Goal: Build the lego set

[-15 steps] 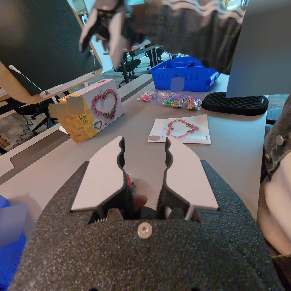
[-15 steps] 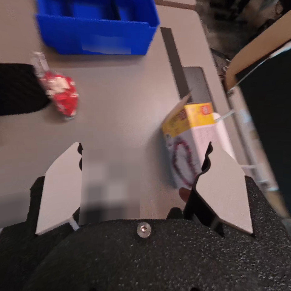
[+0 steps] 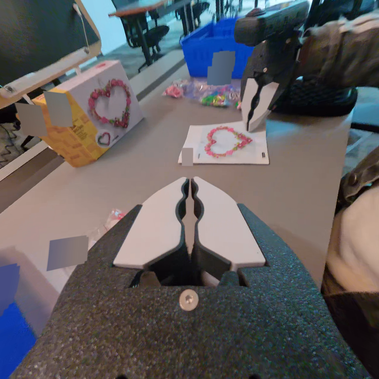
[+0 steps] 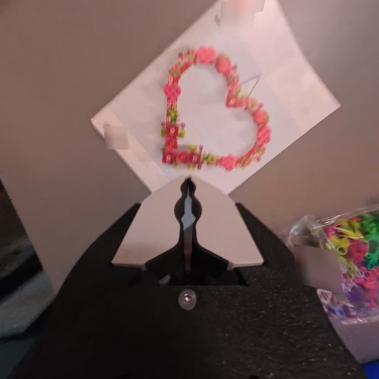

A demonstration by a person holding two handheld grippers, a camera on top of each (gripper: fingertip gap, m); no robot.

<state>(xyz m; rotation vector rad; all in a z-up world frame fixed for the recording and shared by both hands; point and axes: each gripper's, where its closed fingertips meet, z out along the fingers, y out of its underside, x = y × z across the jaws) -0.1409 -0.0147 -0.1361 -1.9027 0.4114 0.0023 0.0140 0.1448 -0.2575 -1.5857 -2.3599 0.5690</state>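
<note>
The white instruction booklet (image 3: 225,143) with a pink heart picture lies flat on the grey table (image 3: 143,184). My right gripper (image 4: 188,178) is shut with its tips on the booklet's (image 4: 205,114) near corner, and a thin sheet edge shows between its jaws. It also shows in the left wrist view (image 3: 249,128), pointing down at the booklet's far right corner. My left gripper (image 3: 189,179) is shut and empty, low over the table in front of the booklet. Clear bags of coloured pieces (image 3: 205,96) lie behind the booklet, also in the right wrist view (image 4: 352,256).
The set's yellow and white box (image 3: 92,114) stands at the left. A small bag of red pieces (image 3: 115,215) lies by my left gripper. A blue bin (image 3: 205,51) and a black pad (image 3: 313,100) sit at the back. A person's sleeve (image 3: 338,51) is at upper right.
My left gripper has shut from open. My right gripper has come down from over the box to the booklet's corner and has shut there.
</note>
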